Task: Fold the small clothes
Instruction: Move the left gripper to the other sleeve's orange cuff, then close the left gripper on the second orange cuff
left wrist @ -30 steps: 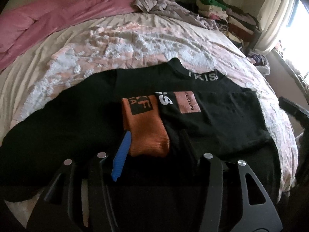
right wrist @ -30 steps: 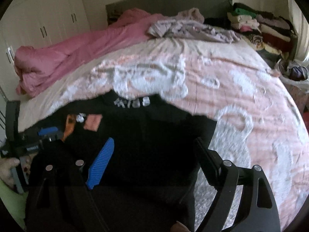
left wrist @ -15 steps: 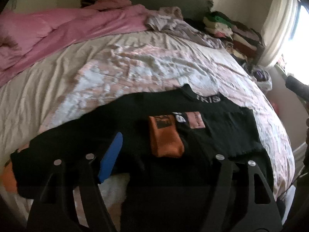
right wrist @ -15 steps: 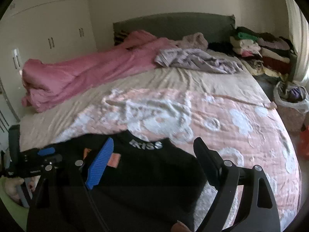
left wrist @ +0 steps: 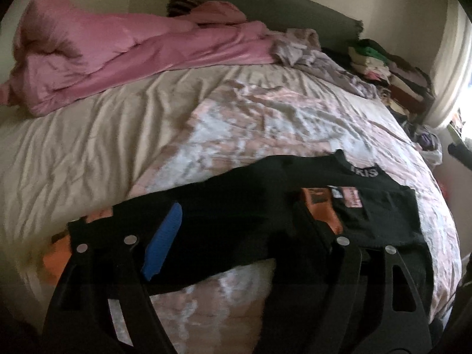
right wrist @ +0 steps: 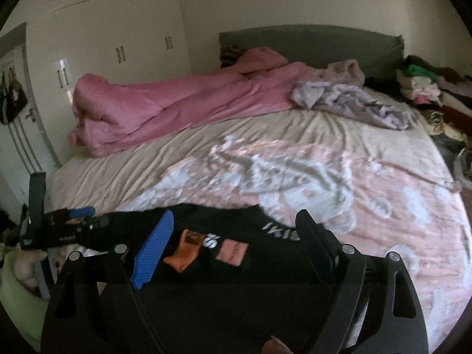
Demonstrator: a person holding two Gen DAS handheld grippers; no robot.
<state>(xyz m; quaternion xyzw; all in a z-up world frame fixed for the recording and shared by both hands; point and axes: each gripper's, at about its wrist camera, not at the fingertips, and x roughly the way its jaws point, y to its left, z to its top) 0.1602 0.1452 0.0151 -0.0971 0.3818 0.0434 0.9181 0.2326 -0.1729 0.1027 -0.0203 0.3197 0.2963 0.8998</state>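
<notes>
A black long-sleeved top (left wrist: 250,200) with orange cuffs (left wrist: 323,206) and white letters on its collar lies spread on the bed, one sleeve folded across its chest. My left gripper (left wrist: 236,230) hovers above the top's near edge. Its jaws are opening and nothing is between them. In the right wrist view the same top (right wrist: 265,280) lies under my right gripper (right wrist: 236,242), whose jaws stand wide apart and hold nothing. The left gripper (right wrist: 88,218) shows there at the far left, above the top's outstretched sleeve.
The bed's pink and white patterned cover (right wrist: 339,183) stretches beyond the top. A pink duvet (right wrist: 183,109) and a crumpled lilac garment (right wrist: 354,103) lie near the grey headboard (right wrist: 309,44). Stacked clothes (right wrist: 421,85) stand at the far right. White wardrobes (right wrist: 103,44) line the left wall.
Both grippers have drawn back and risen from the top, so more of the bed shows. The left jaws have spread wider. The top stays on the bed.
</notes>
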